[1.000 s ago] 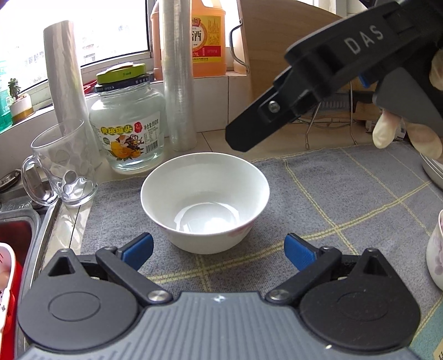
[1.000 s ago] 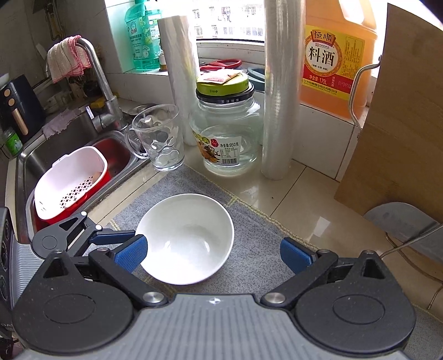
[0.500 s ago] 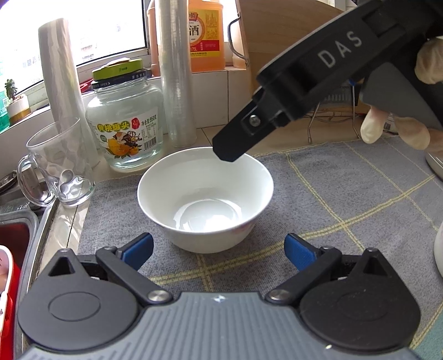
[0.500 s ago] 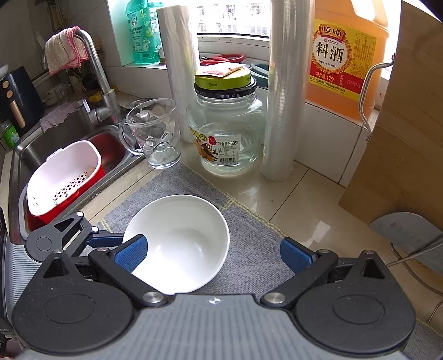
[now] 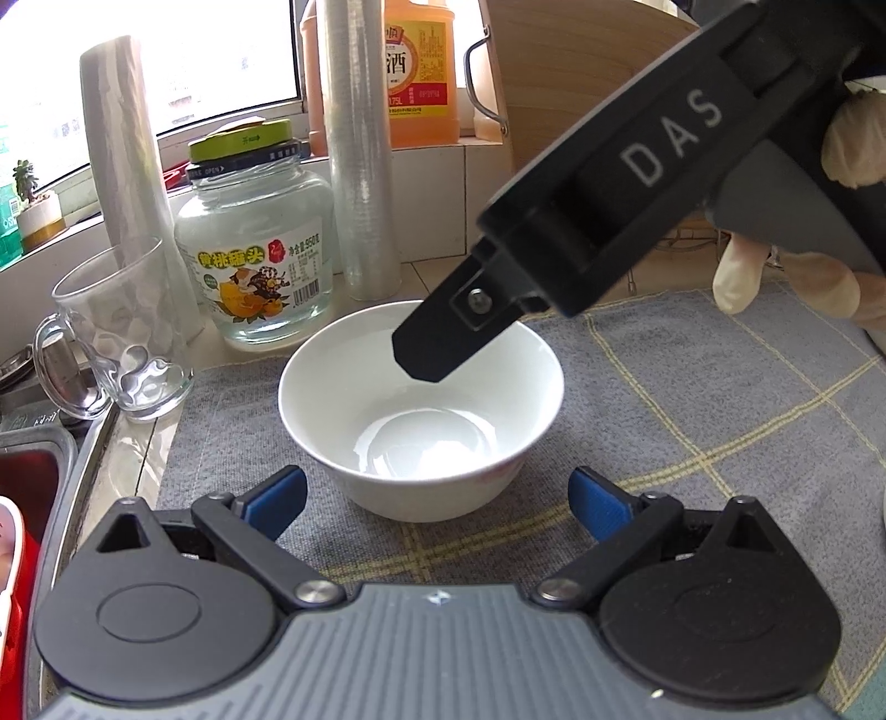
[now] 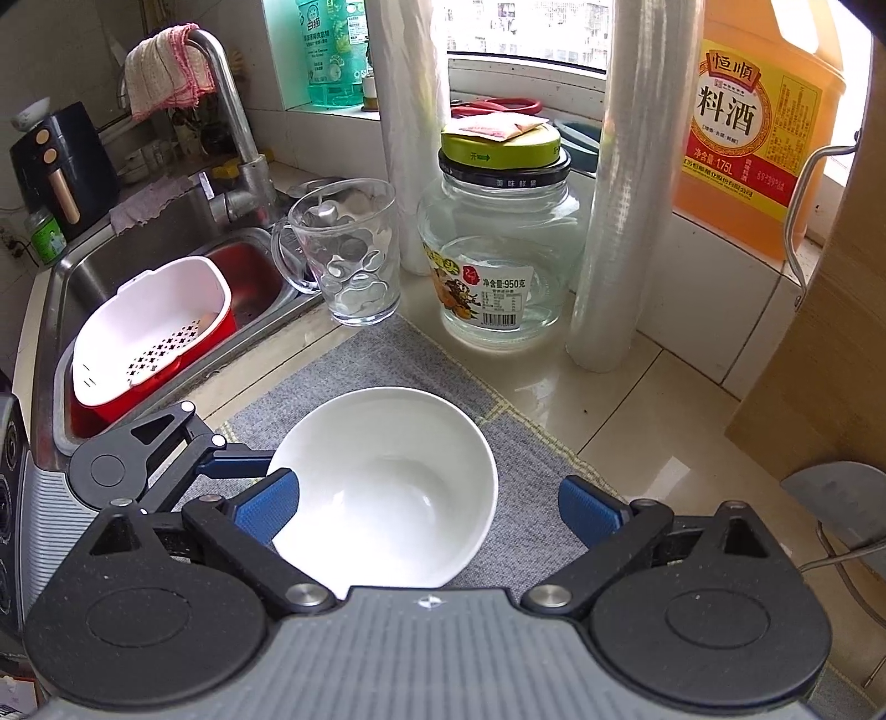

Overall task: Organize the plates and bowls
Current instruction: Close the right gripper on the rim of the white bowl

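Right wrist | right claw (image 6: 429, 507) apart, just been narrowing, straddling white bowl (image 6: 382, 487) rim | left claw (image 5: 437, 501) apart, short of bowl

"DAS" in pale capitals on black body of right gripper (image 5: 421, 354). Orange jug (image 6: 758, 127): yellow label, brand "恒順", big "料酒", "净含量 1.75L". Glass jar (image 6: 498, 266): label "黄桃罐头" in left wrist view, "净含量:950克" plus barcode in right wrist view. Jar lid (image 6: 501, 147): "开" with arrow on green rim; "OPEN" on dark band. Green bottle (image 6: 329, 50) on windowsill: label characters too small to make out.
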Demonstrator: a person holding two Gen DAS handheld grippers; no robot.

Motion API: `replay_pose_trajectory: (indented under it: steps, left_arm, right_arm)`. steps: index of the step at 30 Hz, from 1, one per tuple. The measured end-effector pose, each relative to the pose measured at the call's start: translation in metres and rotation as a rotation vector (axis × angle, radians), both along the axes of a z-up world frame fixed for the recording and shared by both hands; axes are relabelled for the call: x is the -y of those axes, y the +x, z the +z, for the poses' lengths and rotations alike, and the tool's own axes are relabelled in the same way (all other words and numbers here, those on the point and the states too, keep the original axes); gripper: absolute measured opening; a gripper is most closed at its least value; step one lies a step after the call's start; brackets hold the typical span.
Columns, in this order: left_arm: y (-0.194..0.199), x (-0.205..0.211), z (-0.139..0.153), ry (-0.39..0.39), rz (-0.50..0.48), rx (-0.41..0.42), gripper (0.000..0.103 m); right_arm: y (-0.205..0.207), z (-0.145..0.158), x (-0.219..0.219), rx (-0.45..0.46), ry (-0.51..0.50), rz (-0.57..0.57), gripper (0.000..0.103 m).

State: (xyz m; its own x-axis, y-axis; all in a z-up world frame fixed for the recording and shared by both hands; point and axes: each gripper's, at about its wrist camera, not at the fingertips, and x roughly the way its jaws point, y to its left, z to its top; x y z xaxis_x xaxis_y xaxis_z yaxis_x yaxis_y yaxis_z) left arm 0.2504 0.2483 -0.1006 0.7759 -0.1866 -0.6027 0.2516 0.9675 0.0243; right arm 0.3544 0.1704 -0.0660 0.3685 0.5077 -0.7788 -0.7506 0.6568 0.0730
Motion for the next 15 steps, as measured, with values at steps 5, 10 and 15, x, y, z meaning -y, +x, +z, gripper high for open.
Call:
replay_pose_trajectory:
  steps: [5,10,15]
  left_arm:
    - [0.002,-0.001,0.001,-0.001,0.006,0.021,0.099]
    - [0.001,0.0,0.005,0.006,0.015,0.051,0.096]
    - [0.004,-0.002,0.005,0.0,0.017,0.053,0.092]
  right_arm:
    - [0.005,-0.006,-0.004,-0.033,0.001,0.011,0.092]
    - [0.009,-0.012,-0.008,-0.05,-0.003,0.024,0.084]
    - [0.015,-0.015,-0.01,-0.073,0.006,0.031,0.078]
